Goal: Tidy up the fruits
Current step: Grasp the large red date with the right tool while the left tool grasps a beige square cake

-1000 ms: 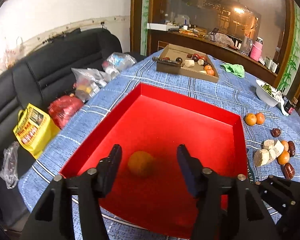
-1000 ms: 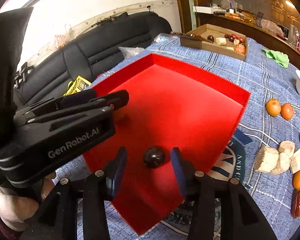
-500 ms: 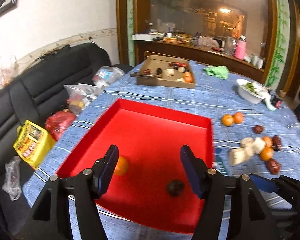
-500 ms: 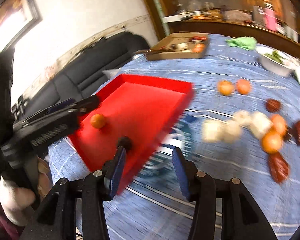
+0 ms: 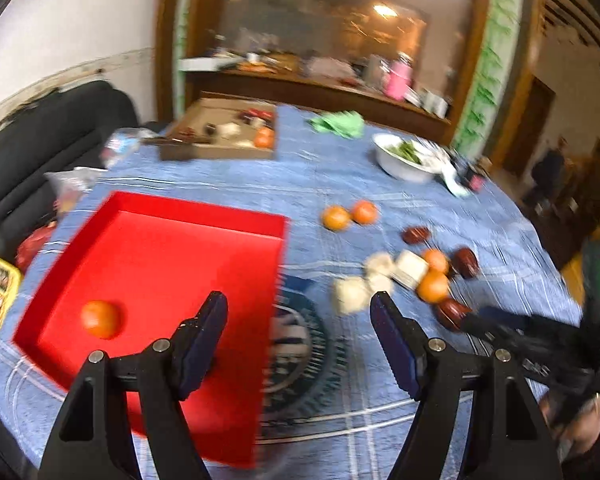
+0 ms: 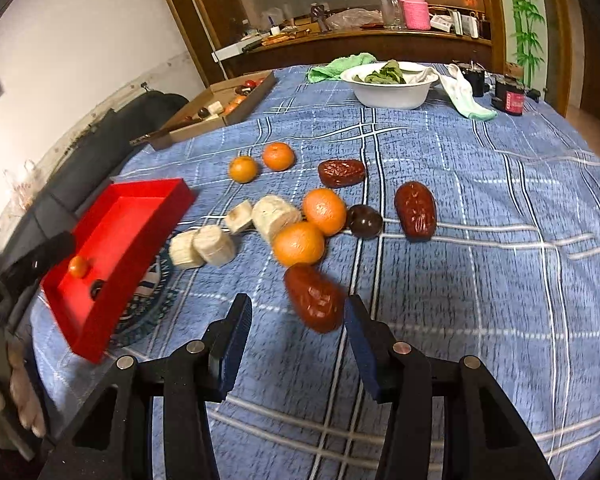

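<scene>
The red tray lies at the left and holds an orange and a dark round fruit. My left gripper hovers over the tray's right edge, its jaws opening with nothing between them. My right gripper stands open above the blue cloth. A red date lies just ahead of its tips, close to the right finger. Beyond it lie two oranges, white chunks, a dark fruit and more dates.
Two more oranges sit farther back. A cardboard box with fruit stands at the far left, and a white bowl and a green cloth at the back. A black sofa with bags runs along the table's left.
Both grippers swung right, away from the tray toward the loose fruit. The dark fruit that was between the right fingers now lies in the tray. The left jaws stand wider.
</scene>
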Action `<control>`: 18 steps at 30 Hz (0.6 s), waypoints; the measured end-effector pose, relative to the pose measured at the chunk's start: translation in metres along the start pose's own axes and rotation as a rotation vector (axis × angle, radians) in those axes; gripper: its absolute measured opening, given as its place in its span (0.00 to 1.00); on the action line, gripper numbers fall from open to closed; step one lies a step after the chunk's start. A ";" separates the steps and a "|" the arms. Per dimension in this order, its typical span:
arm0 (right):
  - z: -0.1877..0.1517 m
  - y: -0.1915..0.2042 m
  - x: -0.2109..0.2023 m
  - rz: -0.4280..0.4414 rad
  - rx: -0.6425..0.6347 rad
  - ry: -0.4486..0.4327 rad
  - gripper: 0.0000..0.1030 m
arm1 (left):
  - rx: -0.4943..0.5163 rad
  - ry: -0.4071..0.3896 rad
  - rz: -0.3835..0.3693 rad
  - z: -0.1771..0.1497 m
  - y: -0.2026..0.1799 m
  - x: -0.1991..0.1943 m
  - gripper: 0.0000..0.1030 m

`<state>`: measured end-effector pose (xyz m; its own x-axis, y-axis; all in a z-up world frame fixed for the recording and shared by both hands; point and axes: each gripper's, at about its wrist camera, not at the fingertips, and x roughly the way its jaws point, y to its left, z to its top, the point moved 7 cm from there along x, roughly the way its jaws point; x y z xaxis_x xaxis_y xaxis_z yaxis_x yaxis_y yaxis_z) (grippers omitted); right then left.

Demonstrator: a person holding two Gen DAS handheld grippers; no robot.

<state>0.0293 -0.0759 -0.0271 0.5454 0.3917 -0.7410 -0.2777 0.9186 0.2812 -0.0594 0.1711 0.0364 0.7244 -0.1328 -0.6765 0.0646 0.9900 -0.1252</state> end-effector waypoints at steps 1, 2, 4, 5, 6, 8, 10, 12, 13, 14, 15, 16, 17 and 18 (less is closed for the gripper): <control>0.001 0.000 0.005 -0.004 -0.009 0.009 0.51 | 0.036 0.013 -0.007 -0.001 -0.010 0.007 0.71; 0.000 0.000 0.008 -0.006 -0.016 0.015 0.51 | 0.062 0.020 -0.008 -0.002 -0.016 0.011 0.70; 0.002 -0.001 0.015 -0.020 -0.032 0.025 0.51 | 0.117 0.038 -0.011 -0.003 -0.028 0.023 0.67; 0.002 -0.002 0.018 -0.022 -0.037 0.029 0.50 | 0.143 0.055 -0.011 -0.003 -0.033 0.032 0.66; 0.002 -0.002 0.021 -0.018 -0.039 0.036 0.50 | 0.161 0.075 -0.013 -0.003 -0.037 0.040 0.65; 0.003 -0.004 0.026 -0.018 -0.041 0.046 0.50 | 0.179 0.105 -0.012 -0.002 -0.038 0.053 0.65; 0.003 -0.005 0.029 -0.017 -0.043 0.051 0.51 | 0.192 0.134 -0.010 -0.001 -0.040 0.066 0.65; 0.003 -0.006 0.032 -0.014 -0.042 0.056 0.50 | 0.201 0.165 0.000 -0.002 -0.039 0.077 0.65; 0.002 -0.006 0.034 -0.011 -0.039 0.060 0.50 | 0.201 0.178 0.003 -0.003 -0.040 0.082 0.63; 0.002 -0.007 0.035 -0.005 -0.033 0.063 0.50 | 0.203 0.193 0.001 -0.005 -0.040 0.087 0.55; 0.002 -0.008 0.035 -0.001 -0.031 0.059 0.50 | 0.203 0.205 -0.003 -0.006 -0.040 0.089 0.50; 0.002 -0.008 0.035 0.005 -0.027 0.056 0.50 | 0.201 0.218 -0.013 -0.008 -0.040 0.091 0.39; 0.002 -0.009 0.035 0.010 -0.025 0.054 0.50 | 0.197 0.229 -0.024 -0.009 -0.040 0.093 0.33; 0.002 -0.009 0.035 0.013 -0.022 0.053 0.49 | 0.195 0.234 -0.036 -0.011 -0.039 0.093 0.30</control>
<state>0.0524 -0.0702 -0.0545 0.4992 0.3993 -0.7690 -0.3022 0.9120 0.2774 -0.0021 0.1191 -0.0295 0.5431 -0.1528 -0.8256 0.2343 0.9718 -0.0258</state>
